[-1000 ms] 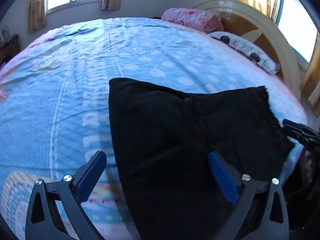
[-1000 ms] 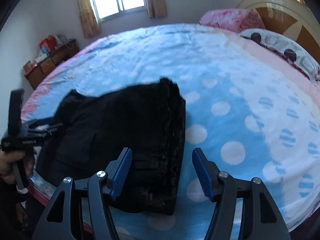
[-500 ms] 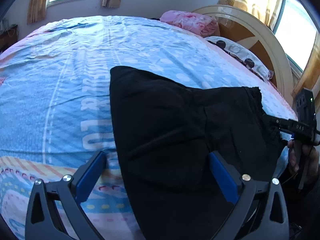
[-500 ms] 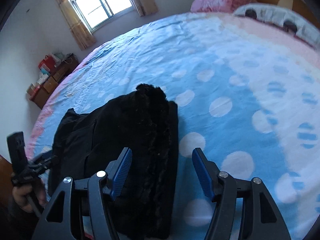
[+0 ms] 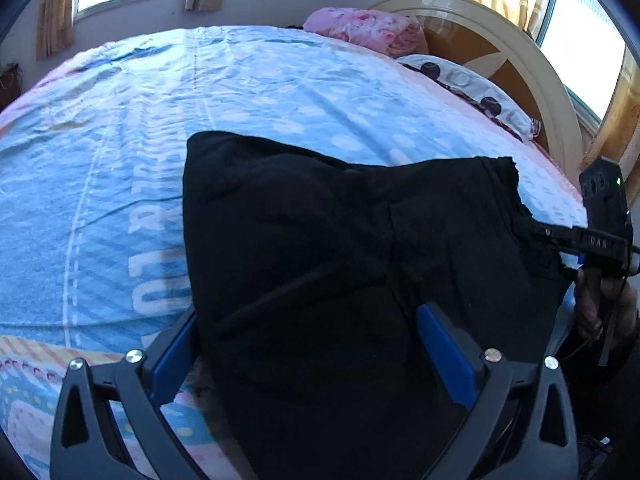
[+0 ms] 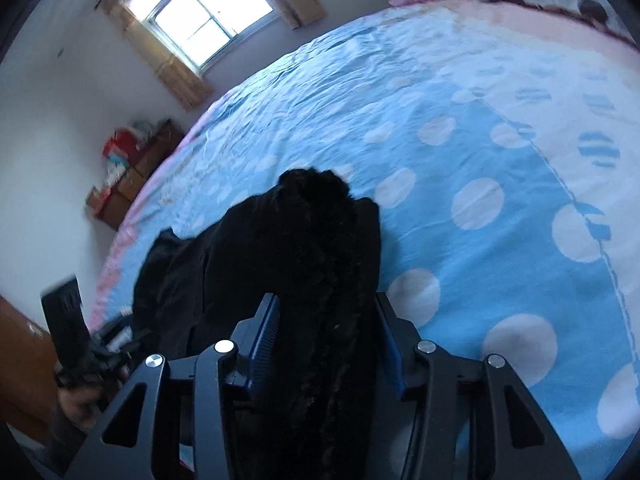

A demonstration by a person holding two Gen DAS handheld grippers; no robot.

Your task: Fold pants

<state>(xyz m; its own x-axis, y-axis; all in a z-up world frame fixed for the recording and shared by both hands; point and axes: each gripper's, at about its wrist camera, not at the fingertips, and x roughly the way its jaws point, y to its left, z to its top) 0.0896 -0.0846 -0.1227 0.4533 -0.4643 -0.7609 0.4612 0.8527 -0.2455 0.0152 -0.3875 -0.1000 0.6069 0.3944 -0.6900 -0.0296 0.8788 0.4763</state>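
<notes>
Grab step: right gripper (image 6: 326, 344) just been closing around fuzzy edge of black pants (image 5: 320, 248) on bed (image 5: 120, 120), left gripper (image 5: 308, 348) wide astride other edge. Next probably pinch both, lift, fold over.

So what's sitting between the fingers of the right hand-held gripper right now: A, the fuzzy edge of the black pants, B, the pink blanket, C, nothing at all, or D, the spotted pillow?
A: in the right wrist view the black pants fill the gap of the right hand-held gripper, whose jaws have just been closing on them.
</notes>
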